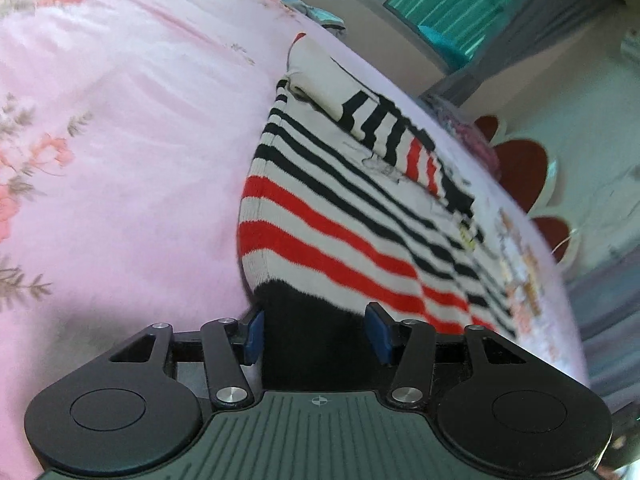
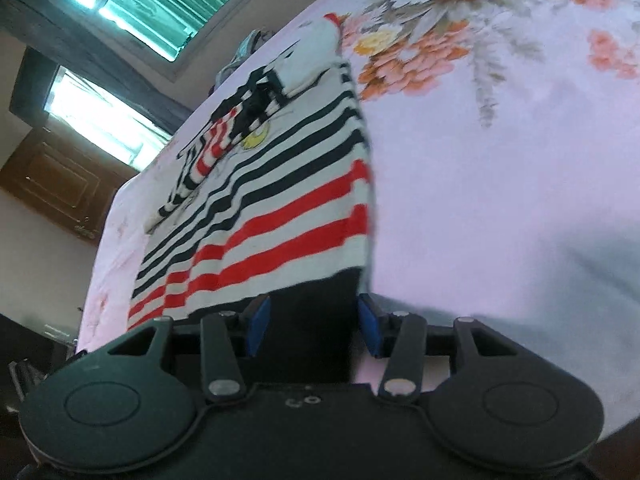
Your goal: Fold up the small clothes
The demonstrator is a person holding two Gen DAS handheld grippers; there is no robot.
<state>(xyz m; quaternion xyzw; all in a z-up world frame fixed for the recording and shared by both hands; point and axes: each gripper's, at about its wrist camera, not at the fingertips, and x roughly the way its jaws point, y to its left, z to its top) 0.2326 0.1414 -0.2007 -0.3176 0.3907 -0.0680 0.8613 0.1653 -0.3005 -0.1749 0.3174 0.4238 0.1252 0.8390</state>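
Note:
A small striped knit garment [image 1: 340,216], white with black and red stripes and a black hem, lies flat on the pink floral bedsheet [image 1: 120,140]. A sleeve is folded across its top. My left gripper [image 1: 316,336] is open, its blue pads on either side of the black hem at the garment's near left corner. In the right wrist view the same garment [image 2: 272,200] lies ahead. My right gripper [image 2: 312,328] is open with the black hem at the near right corner between its pads [image 2: 260,324]. Whether the pads touch the cloth is not clear.
The bedsheet [image 2: 500,160] spreads wide to the right of the garment. A bundle of other cloth [image 1: 316,14] lies at the far edge of the bed. Windows [image 2: 160,4] and a wooden cabinet [image 2: 60,184] stand beyond the bed. A red and white scalloped object [image 1: 524,168] sits past the bed's edge.

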